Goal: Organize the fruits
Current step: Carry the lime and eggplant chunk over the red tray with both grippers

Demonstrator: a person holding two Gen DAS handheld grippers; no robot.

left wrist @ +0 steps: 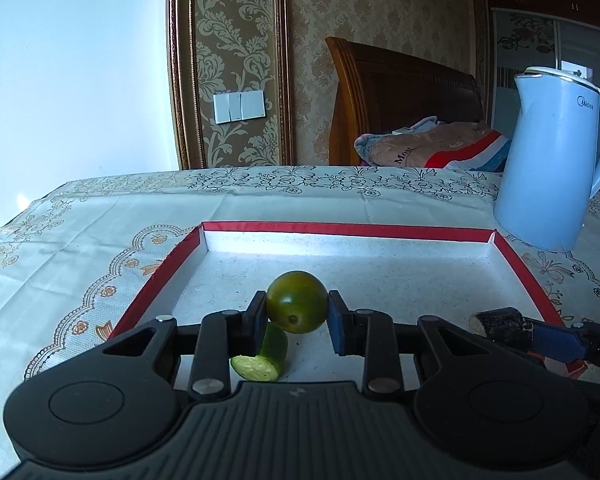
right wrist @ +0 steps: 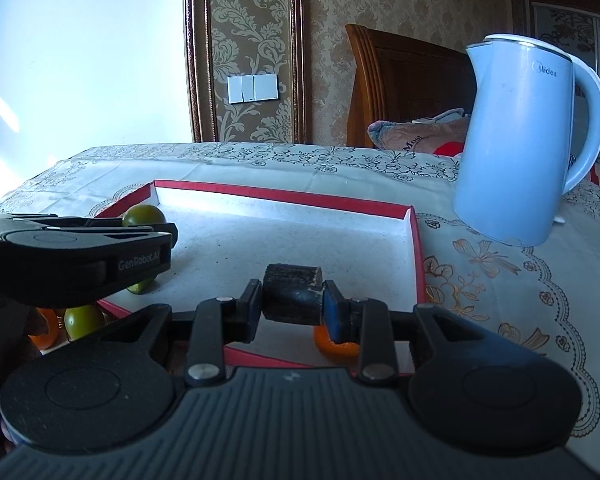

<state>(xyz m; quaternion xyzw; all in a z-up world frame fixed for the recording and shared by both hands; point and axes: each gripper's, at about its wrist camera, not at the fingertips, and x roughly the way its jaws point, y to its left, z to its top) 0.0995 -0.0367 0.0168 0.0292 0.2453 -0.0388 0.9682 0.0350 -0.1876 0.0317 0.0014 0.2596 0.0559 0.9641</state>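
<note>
Lying at the lower centre of the left wrist view, a red-rimmed tray (left wrist: 340,230) is seen on the patterned tablecloth (left wrist: 80,240), with a cut cucumber piece (left wrist: 264,354) resting on its pale floor. A round green fruit (left wrist: 297,302) is clamped just above the cucumber by the left gripper (left wrist: 296,316), whose fingers are closed against its two sides. In the right wrist view, a dark cylindrical piece (right wrist: 293,294) is gripped at lower centre by the right gripper (right wrist: 292,308), over the tray's near rim. Another green fruit (right wrist: 80,320) and an orange one (right wrist: 46,332) are seen at lower left, outside the tray. A blue kettle (right wrist: 516,140) stands at the upper right.
</note>
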